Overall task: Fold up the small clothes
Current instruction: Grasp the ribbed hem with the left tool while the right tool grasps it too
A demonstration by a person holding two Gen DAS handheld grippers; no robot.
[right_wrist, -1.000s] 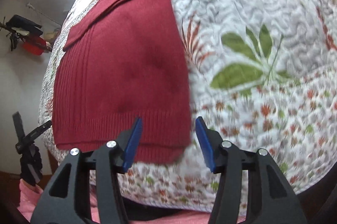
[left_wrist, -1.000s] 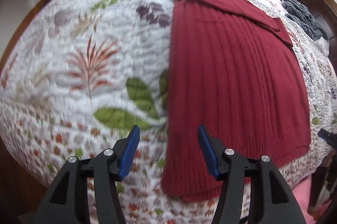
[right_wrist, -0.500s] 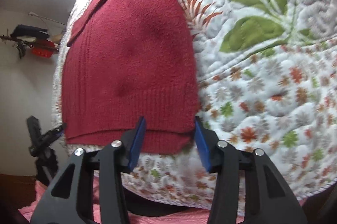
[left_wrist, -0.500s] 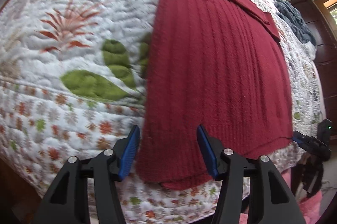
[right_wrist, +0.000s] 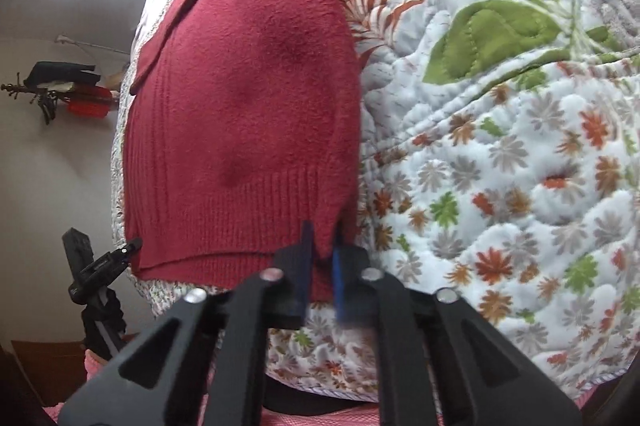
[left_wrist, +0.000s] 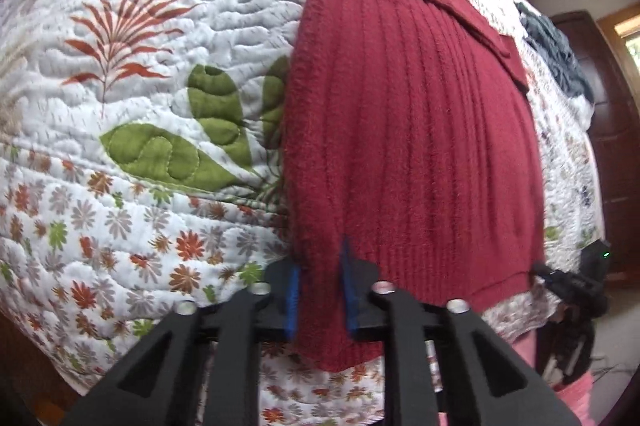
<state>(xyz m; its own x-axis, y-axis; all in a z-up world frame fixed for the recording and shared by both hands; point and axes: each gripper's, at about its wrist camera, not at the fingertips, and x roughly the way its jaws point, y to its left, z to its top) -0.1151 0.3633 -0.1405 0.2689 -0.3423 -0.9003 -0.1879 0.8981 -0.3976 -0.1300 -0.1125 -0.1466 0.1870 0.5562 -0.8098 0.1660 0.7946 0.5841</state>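
A dark red ribbed knit sweater point(left_wrist: 408, 130) lies flat on a quilted bedspread point(left_wrist: 152, 74), sleeves folded across its far end. My left gripper point(left_wrist: 318, 266) is shut on the sweater's near left hem corner, the knit bunched between the blue pads. In the right wrist view the same sweater point(right_wrist: 244, 106) fills the left half, and my right gripper point(right_wrist: 322, 246) is shut on its near right hem corner. The cloth puckers upward at both pinches.
The floral bedspread point(right_wrist: 500, 146) extends to the right and drops off at the near edge. A grey-blue garment point(left_wrist: 560, 58) lies at the far right of the bed. A dark wooden cabinet point(left_wrist: 612, 146) stands beyond. A black tripod point(right_wrist: 96, 278) stands left of the bed.
Both grippers moved forward and down onto the sweater's near hem and went from open to shut, each pinching a corner of the knit.
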